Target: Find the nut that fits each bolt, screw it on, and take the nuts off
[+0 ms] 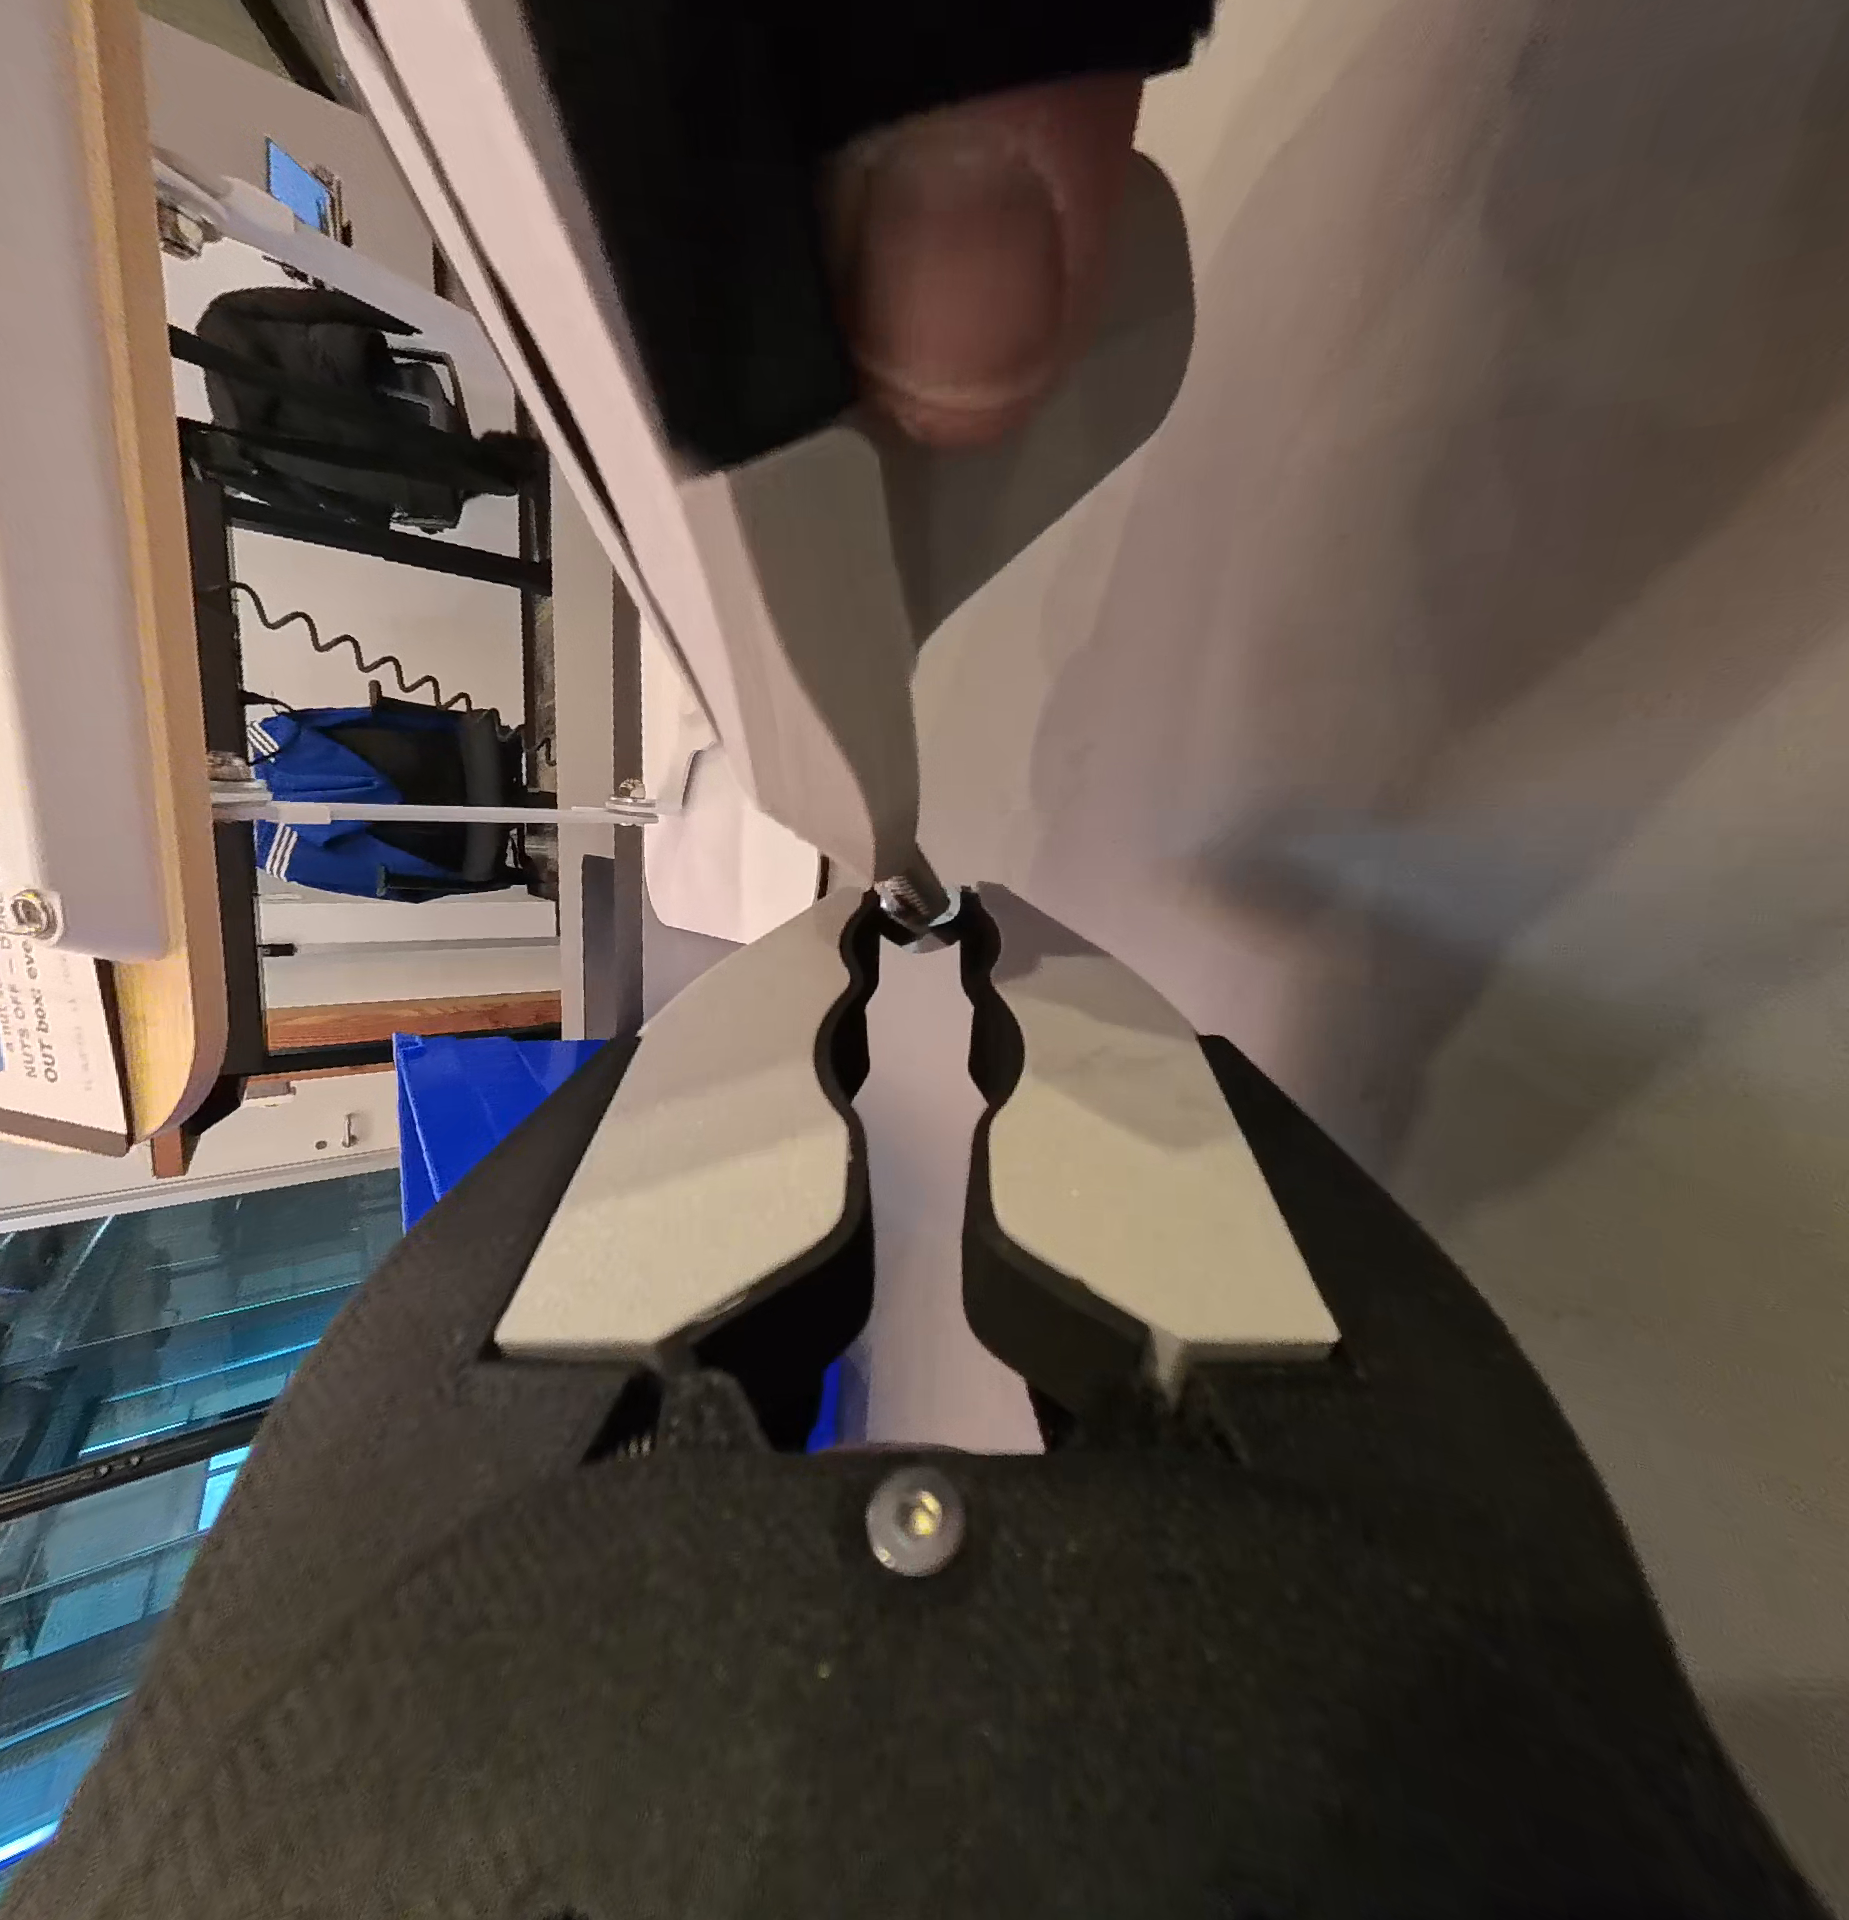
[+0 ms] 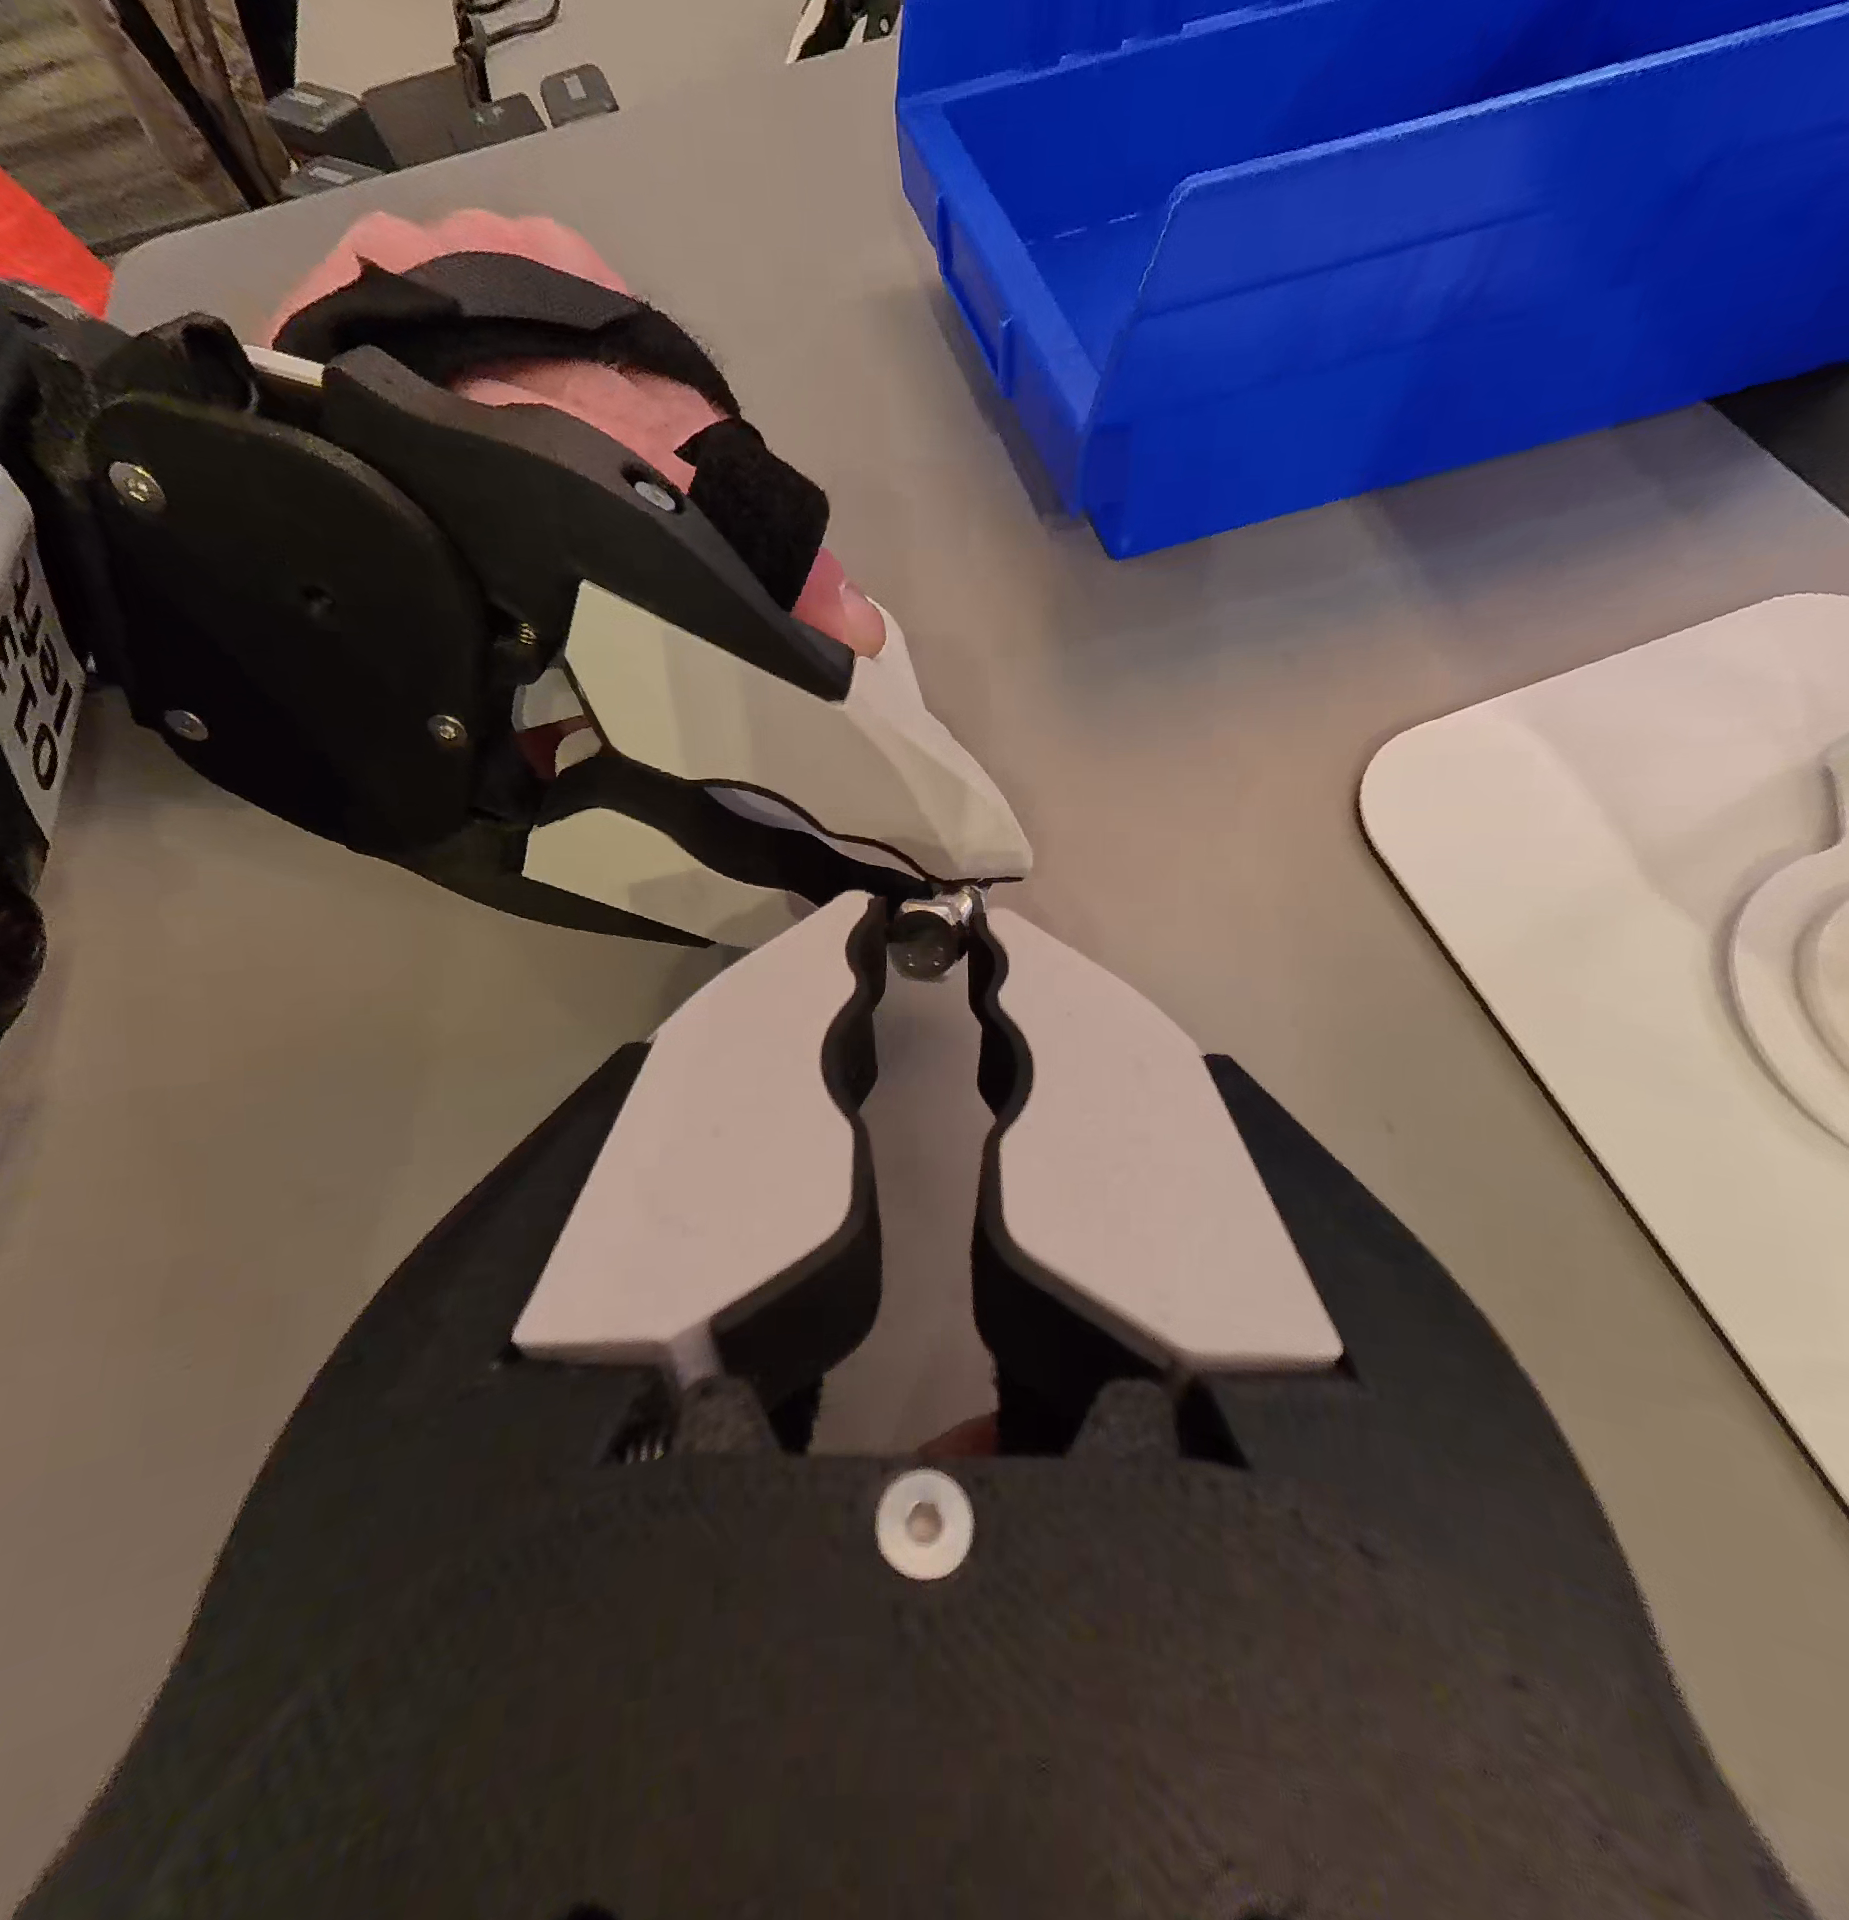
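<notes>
A: We log the left gripper (image 1: 922, 920) first. Its black pads pinch a silver hex nut (image 1: 935, 925) at the fingertips. A threaded shank shows at the nut's 11 o'clock, running into the other gripper's tips.

B: In the right wrist view, the right gripper (image 2: 928, 940) is clamped on a silver bolt (image 2: 925, 940). We see a round, dark, shiny head end-on, with a bright hex collar just behind it.

A: The left gripper comes in from 10 o'clock, its tips meeting the bolt's far end. Both are held above the grey table (image 2: 1159, 727).

B: Outward: blue bin (image 2: 1367, 291) at 1 o'clock, white tray (image 2: 1574, 831) at 3 o'clock, well apart from the bolt.
</notes>
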`<state>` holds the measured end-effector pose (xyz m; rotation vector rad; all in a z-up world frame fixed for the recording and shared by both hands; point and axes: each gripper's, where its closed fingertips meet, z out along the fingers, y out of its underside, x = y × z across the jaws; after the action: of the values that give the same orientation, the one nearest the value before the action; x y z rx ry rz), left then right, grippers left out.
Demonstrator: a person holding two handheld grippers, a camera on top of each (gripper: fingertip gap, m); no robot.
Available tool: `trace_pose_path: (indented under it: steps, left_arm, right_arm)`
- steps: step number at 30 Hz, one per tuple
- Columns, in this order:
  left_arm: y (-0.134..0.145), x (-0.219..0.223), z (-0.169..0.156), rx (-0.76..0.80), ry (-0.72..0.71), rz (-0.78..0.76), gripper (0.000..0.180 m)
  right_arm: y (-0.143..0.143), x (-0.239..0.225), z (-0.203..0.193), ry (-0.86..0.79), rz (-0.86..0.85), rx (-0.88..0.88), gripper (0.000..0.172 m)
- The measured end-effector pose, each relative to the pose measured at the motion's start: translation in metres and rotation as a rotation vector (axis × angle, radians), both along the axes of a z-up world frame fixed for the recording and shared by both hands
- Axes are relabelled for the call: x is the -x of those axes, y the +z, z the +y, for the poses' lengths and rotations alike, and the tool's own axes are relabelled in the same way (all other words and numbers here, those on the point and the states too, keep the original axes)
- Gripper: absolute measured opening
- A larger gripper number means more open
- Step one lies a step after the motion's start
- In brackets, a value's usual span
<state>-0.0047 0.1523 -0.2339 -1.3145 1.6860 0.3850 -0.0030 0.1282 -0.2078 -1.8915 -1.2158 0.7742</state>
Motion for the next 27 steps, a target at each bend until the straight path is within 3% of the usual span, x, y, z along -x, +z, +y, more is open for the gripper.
trace_pose_path:
  steps: [27]
  left_arm:
    - [0.0039, 0.0001, 0.0, 0.083, 0.014, -0.098, 0.014]
  right_arm:
    - [0.0009, -0.0026, -0.0001, 0.032, -0.054, -0.131, 0.016]
